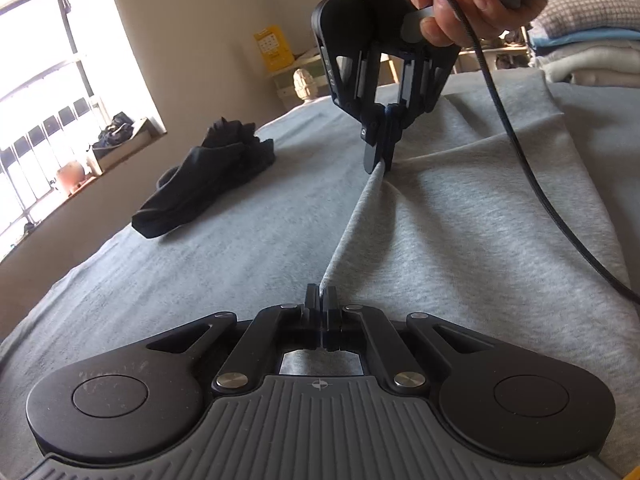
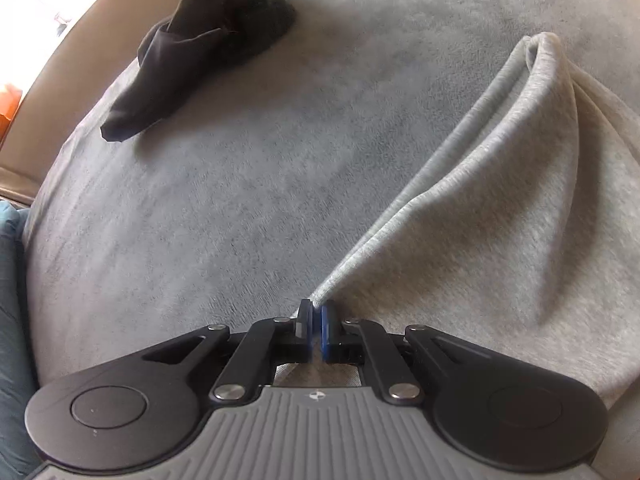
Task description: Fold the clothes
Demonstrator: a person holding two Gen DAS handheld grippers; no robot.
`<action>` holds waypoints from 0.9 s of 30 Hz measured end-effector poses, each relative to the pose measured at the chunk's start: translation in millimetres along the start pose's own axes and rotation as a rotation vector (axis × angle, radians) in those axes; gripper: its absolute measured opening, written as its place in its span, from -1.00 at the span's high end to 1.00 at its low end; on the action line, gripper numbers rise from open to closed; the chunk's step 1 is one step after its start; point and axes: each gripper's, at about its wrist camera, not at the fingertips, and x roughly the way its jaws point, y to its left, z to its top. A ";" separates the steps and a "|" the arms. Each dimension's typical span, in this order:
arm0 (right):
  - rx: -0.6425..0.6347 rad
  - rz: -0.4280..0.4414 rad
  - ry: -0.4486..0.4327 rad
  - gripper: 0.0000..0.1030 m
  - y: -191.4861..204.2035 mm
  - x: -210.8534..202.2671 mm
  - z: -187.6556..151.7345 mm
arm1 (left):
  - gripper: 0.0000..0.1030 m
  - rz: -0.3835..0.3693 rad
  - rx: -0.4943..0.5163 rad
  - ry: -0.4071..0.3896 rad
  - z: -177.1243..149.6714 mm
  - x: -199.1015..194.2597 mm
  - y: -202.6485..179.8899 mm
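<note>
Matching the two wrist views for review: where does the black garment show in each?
Left wrist: black garment at middle left, on the grey cover, left of the right gripper.
Right wrist: black garment at upper left.
Shared landmark: the taut edge of the grey garment.

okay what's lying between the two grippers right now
A taut edge of the light grey garment runs from the left gripper to the right gripper, both shut on it. The left wrist view shows this.
</note>
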 end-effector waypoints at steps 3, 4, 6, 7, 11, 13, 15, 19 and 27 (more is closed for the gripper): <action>0.018 0.007 0.003 0.93 -1.0 10.6 4.3 | 1.00 0.003 -0.003 0.020 -0.7 8.3 2.7; 0.026 0.007 0.006 0.93 -1.9 15.1 4.5 | 1.00 0.000 -0.007 0.029 -2.7 11.4 2.4; 0.032 0.000 0.012 0.93 -6.2 27.0 4.5 | 1.00 0.010 0.009 0.038 -6.5 15.8 -2.1; 0.026 0.009 0.008 0.92 -8.1 32.0 5.0 | 1.00 0.018 0.018 0.038 -7.1 16.0 -4.3; 0.052 0.087 -0.013 0.83 -23.2 29.3 8.5 | 1.00 0.031 0.032 0.040 -8.6 16.1 -7.9; 0.085 0.121 -0.078 0.59 -37.3 6.2 13.7 | 1.00 0.028 0.024 0.044 -8.9 16.9 -6.6; 0.109 0.105 -0.184 0.29 -56.7 -25.2 21.4 | 1.00 0.027 0.024 0.048 -9.0 17.2 -6.9; 0.221 -0.006 -0.288 0.16 -107.1 -67.7 45.0 | 1.00 0.041 0.043 0.048 -9.5 16.6 -12.1; 0.254 -0.138 -0.249 0.16 -130.0 -37.3 88.5 | 1.00 0.036 0.033 0.047 -10.5 17.8 -10.7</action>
